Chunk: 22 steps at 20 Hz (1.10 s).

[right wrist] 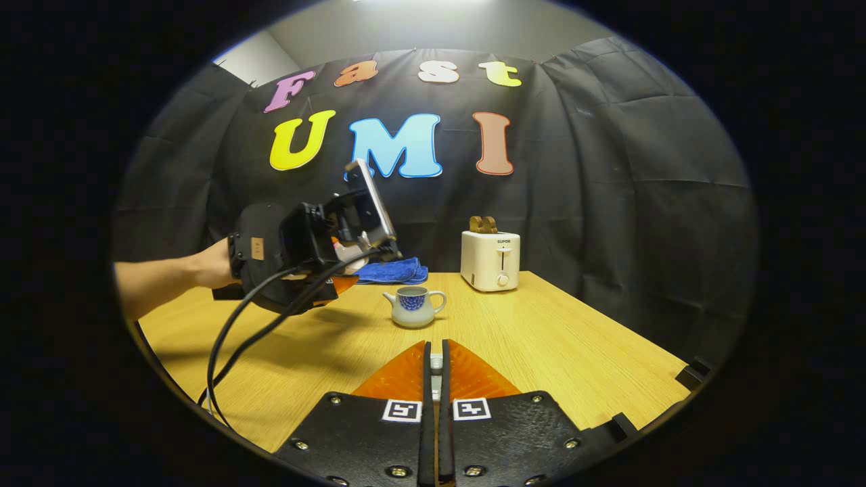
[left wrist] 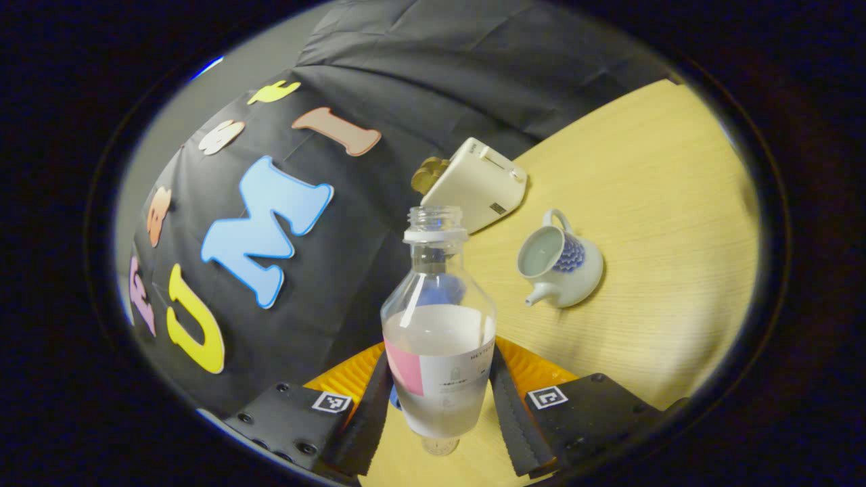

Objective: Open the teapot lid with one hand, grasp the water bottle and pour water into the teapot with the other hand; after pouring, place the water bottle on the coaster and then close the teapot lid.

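Table (left wrist: 649, 223) edge beyond lidless teapot (left wrist: 560, 260)

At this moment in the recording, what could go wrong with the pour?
1. The water bottle is uncapped and tilted in the left gripper, aside of the teapot; water may hit the table.
2. The right gripper pinches something small, likely the lid; it could slip out.

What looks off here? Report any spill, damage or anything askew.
Nothing stands out. No spill shows on the table. The teapot stands upright, lidless; the uncapped bottle is clamped in the left tongs. The right tongs pinch a small pale piece, likely the lid.
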{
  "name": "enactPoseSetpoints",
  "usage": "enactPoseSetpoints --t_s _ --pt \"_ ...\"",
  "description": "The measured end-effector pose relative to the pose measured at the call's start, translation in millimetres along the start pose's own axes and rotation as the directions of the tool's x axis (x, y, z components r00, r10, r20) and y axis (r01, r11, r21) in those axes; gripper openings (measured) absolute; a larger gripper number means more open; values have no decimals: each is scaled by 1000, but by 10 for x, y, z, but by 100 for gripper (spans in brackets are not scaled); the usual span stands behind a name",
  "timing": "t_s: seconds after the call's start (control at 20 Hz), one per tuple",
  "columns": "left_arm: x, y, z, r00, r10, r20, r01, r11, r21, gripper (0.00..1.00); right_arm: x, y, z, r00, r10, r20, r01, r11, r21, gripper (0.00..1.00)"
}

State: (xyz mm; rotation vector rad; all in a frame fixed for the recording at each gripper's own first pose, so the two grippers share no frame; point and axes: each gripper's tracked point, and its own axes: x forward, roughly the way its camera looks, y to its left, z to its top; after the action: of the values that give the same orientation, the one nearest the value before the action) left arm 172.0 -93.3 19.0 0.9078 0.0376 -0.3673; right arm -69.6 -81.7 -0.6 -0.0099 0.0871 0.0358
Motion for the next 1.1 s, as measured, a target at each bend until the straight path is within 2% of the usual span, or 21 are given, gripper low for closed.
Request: enactPoseSetpoints --t_s 0.15,0.25,0.4,0.5,0.65,0.7,0.9,1.1 --pt "-215 248 -228 998 63 22 -57 977 -205 87 118 95 97 1000 18 10 -17 1000 -1 3" --pt "-336 436 -381 994 104 36 -86 936 -341 87 224 162 174 999 28 20 -28 1000 -7 3" --pt "-556 704 -578 988 143 62 -86 836 -542 87 402 291 247 998 54 25 -54 999 -7 3" --pt "-646 887 -731 983 171 64 -93 769 -632 86 550 383 289 997 74 26 -74 997 0 3" --pt "-660 1095 -970 975 213 59 -107 691 -715 86 780 502 351 996 89 30 -90 996 5 3" --pt "-648 1140 -1009 973 221 62 -107 674 -731 86 822 538 363 995 93 33 -94 996 6 3" --pt "-381 1173 -1160 972 227 54 -112 656 -747 85 888 573 361 995 94 36 -94 996 -2 3" --pt "-1 1144 -1306 975 216 45 -102 619 -778 86 911 537 304 996 91 22 -91 996 -1 3"
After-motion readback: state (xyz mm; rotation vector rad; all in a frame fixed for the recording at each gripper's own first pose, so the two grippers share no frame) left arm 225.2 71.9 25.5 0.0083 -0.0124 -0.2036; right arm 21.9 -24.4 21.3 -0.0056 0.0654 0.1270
